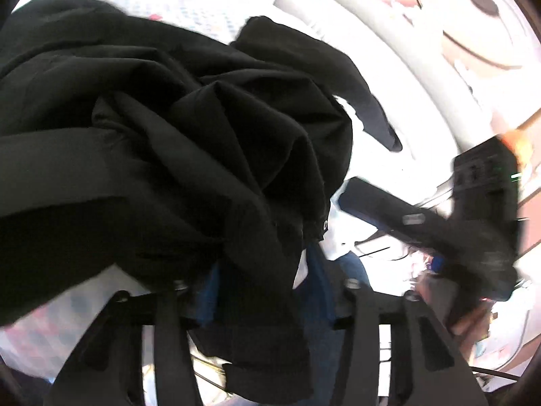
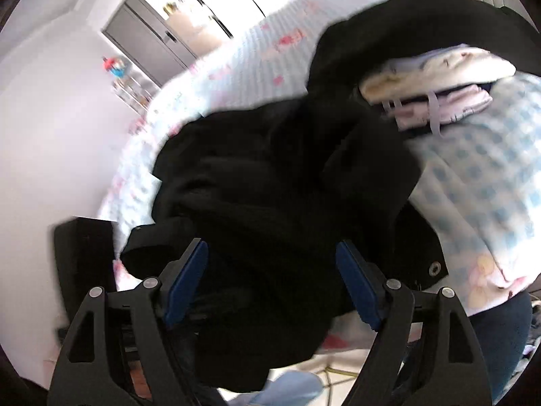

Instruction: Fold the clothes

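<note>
A crumpled black garment fills the left wrist view and hangs bunched over my left gripper. Its blue pads are mostly hidden under the cloth, which seems pinched between them. The same black garment fills the middle of the right wrist view. My right gripper has its blue pads wide apart with the cloth lying between and over them, not pinched. In the left wrist view the right gripper shows blurred at the right.
A bed with a white, blue-checked and pink-print cover lies behind the garment. A stack of folded light clothes sits on it at the upper right. A plush cushion with a smiling face lies at the upper right. A black box stands by the wall.
</note>
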Demonstrator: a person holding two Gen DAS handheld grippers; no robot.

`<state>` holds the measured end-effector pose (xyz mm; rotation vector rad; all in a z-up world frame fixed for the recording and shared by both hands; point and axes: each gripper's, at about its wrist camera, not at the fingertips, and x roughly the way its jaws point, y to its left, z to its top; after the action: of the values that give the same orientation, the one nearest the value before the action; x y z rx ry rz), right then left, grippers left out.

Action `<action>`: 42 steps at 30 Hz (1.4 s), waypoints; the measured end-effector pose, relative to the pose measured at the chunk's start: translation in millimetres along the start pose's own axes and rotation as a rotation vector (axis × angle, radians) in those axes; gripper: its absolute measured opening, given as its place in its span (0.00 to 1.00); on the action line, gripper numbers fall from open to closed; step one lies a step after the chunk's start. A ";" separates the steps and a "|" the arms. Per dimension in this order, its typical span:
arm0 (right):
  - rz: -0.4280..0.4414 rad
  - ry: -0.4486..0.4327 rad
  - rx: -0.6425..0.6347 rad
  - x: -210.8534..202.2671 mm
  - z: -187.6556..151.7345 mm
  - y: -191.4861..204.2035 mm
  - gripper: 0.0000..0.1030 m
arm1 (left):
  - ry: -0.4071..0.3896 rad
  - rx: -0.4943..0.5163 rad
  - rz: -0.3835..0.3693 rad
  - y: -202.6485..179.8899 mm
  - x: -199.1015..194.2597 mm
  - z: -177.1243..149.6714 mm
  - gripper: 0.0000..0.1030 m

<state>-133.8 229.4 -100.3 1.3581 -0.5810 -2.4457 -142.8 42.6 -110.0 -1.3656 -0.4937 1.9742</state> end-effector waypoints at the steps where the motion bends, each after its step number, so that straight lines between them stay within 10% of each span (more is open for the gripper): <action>1: -0.018 0.020 -0.016 7.9 -1.5 3.4 0.78 | 0.000 -0.018 0.003 9.2 -5.4 -8.4 0.57; 13: -0.083 0.156 -0.204 101.7 -4.1 63.1 1.00 | -0.283 -0.231 0.098 141.3 -157.5 -13.5 0.66; 17: -0.186 0.138 -0.322 133.0 -5.8 72.4 1.00 | -0.307 -0.275 0.110 171.7 -120.3 32.2 0.80; 22: -0.243 0.035 -0.259 128.9 5.9 52.7 0.63 | -0.197 -0.379 0.077 202.2 -69.2 65.9 0.80; 24: -0.247 0.014 -0.241 124.4 11.0 44.7 0.55 | -0.203 -0.334 0.085 191.1 -58.0 68.9 0.75; 28: -0.287 -0.019 -0.246 119.0 19.0 40.4 0.40 | -0.213 -0.163 0.241 151.4 -45.2 71.3 0.21; 35: -0.383 -0.126 -0.240 100.2 53.0 36.2 0.28 | -0.371 0.002 0.199 92.0 -112.8 55.1 0.15; 42: -0.451 -0.168 -0.202 81.8 58.3 14.3 0.27 | -0.277 0.063 0.087 54.6 -105.5 -3.8 0.14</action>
<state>-225.1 193.8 -126.3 1.3223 -0.0539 -2.8973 -133.2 -70.9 -76.1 -1.0968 -0.4994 2.2452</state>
